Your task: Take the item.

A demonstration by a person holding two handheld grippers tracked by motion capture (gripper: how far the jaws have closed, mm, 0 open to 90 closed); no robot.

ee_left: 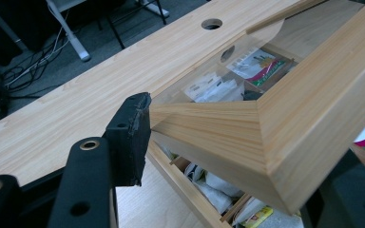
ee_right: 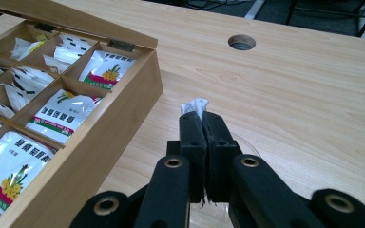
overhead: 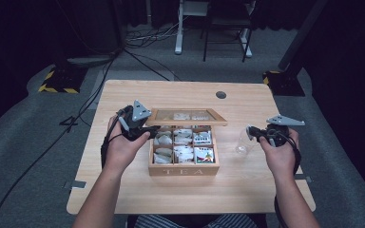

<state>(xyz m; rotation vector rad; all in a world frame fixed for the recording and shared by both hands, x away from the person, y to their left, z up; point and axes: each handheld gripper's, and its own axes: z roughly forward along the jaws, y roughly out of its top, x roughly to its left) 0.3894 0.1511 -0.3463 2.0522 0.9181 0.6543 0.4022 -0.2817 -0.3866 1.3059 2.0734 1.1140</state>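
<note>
**Tea box lid raised, white scrap pinched**

Near the tabletop's middle, toward its front edge, a wooden tea box (overhead: 184, 168) is seen with its glass-paned lid (overhead: 186, 116) lifted. The lid's left frame corner is clamped by the left gripper (overhead: 148, 129). A small white scrap (ee_right: 196, 105) is pinched between the closed jaws of the right gripper (ee_right: 203, 124), beside the box's right wall. Sachets (ee_right: 67, 112) are seen in the compartments.

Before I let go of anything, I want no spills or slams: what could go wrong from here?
1. The left tongs grip the raised lid of the tea box; a slip could drop it onto the sachets.
2. The right tongs pinch only a small white paper edge; it may tear or slide out.
3. The clear glass beside the right tongs could be knocked over.
</note>
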